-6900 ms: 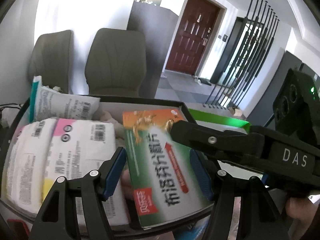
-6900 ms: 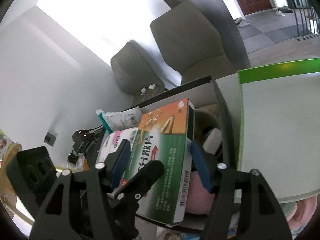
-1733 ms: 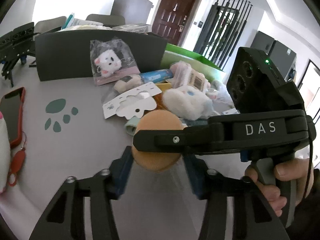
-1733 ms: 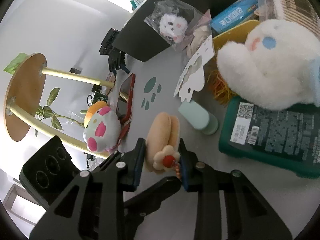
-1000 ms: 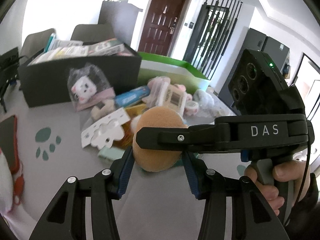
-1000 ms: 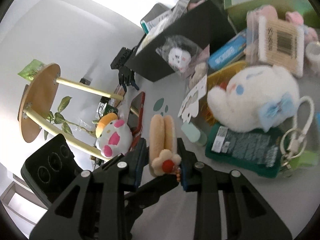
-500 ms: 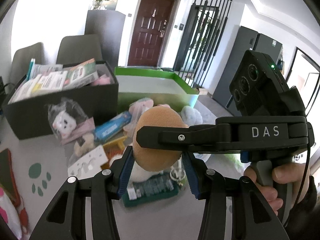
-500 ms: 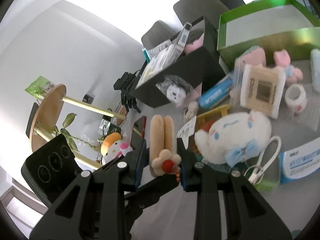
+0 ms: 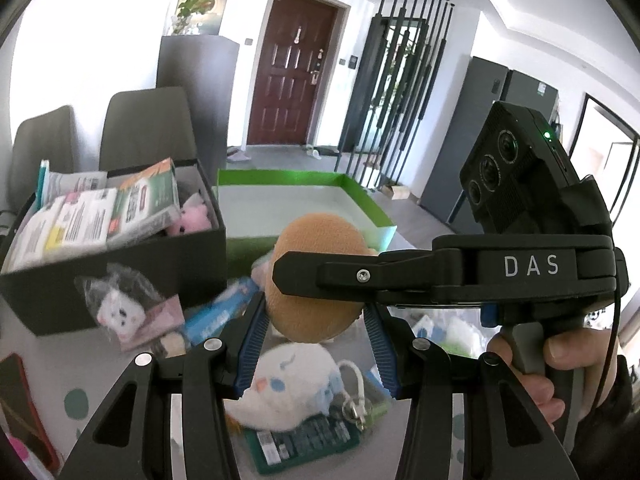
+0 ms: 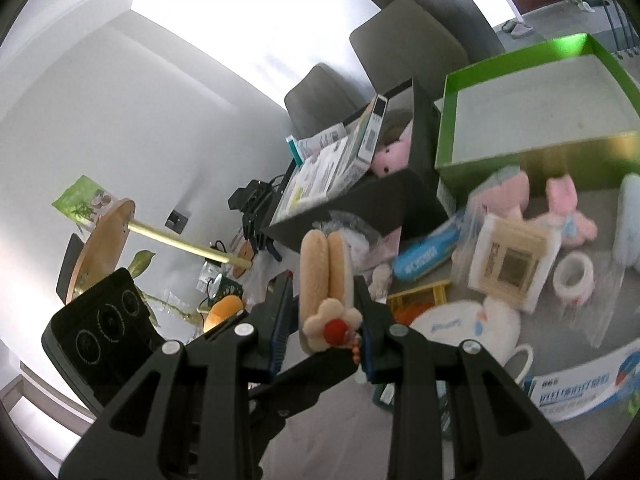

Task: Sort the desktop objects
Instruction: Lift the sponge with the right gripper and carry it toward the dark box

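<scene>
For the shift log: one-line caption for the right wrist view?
Right claw shut on a tan plush bun, held above the cluttered table, black box and green tray beyond.

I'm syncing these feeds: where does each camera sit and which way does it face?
Left wrist: on the left gripper, facing the black box and green box; the right gripper's arm and a hand cross it.
Right wrist: on the right gripper, tilted, facing both boxes.
Shared: the plush bun, pinched by both.

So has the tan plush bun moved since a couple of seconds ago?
Yes. The tan plush bun, clamped by both hand-held grippers, has been lifted off the table and now sits level with the green box.
</scene>
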